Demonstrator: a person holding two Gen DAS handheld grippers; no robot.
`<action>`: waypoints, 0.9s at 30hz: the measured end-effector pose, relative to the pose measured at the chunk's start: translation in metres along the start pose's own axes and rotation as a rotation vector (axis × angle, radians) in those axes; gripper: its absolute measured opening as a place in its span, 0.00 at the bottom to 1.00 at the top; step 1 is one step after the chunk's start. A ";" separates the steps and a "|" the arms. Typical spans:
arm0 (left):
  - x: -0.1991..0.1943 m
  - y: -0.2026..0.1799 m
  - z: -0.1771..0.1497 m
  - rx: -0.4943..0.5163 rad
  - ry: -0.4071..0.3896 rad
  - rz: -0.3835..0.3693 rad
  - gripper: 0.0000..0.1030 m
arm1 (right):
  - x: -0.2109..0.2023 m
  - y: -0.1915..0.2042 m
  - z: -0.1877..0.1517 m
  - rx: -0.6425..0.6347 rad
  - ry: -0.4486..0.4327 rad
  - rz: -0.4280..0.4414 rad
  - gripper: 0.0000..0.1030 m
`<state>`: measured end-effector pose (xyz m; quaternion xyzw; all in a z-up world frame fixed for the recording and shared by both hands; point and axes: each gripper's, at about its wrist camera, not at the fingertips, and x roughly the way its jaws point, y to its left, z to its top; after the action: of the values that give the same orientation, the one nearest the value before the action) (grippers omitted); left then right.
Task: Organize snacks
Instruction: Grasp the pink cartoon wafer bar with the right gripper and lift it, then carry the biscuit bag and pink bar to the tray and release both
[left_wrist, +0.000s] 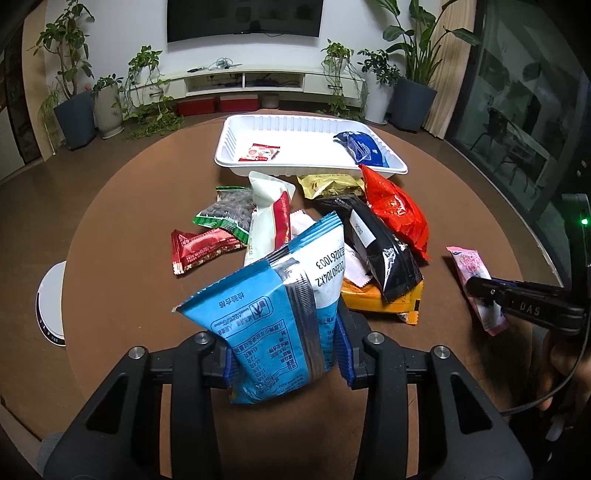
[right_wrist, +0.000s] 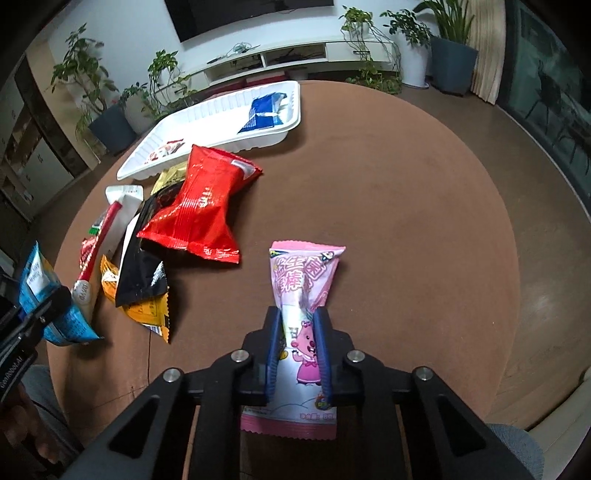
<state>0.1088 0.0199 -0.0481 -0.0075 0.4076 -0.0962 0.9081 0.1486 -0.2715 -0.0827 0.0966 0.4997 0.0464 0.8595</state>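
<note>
My left gripper (left_wrist: 282, 343) is shut on a light blue snack packet (left_wrist: 273, 295) and holds it above the round brown table (left_wrist: 122, 266). My right gripper (right_wrist: 298, 332) is shut on a pink snack packet (right_wrist: 301, 291); it also shows in the left wrist view (left_wrist: 476, 284). A white tray (left_wrist: 310, 168) at the far side holds a small red-and-white packet (left_wrist: 258, 152) and a dark blue packet (left_wrist: 364, 147). A pile of packets lies before the tray: an orange-red one (left_wrist: 397, 210), a black one (left_wrist: 380, 243), a white-and-red one (left_wrist: 267, 214).
A gold packet (left_wrist: 332, 184), a green packet (left_wrist: 225, 212), a dark red packet (left_wrist: 201, 249) and a yellow packet (left_wrist: 380, 299) also lie in the pile. A white round device (left_wrist: 51, 302) sits at the table's left edge. Potted plants and a TV cabinet stand beyond the table.
</note>
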 end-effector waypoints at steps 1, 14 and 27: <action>-0.001 0.000 0.000 0.000 0.002 -0.005 0.37 | -0.001 -0.001 0.000 0.009 0.000 0.013 0.19; -0.019 0.017 0.007 -0.073 -0.004 -0.102 0.36 | -0.024 -0.018 0.009 0.098 -0.052 0.149 0.18; -0.041 0.071 0.073 -0.107 -0.060 -0.098 0.36 | -0.043 -0.089 0.051 0.247 -0.133 0.100 0.18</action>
<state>0.1488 0.0921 0.0243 -0.0790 0.3838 -0.1182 0.9124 0.1697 -0.3719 -0.0405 0.2290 0.4384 0.0209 0.8689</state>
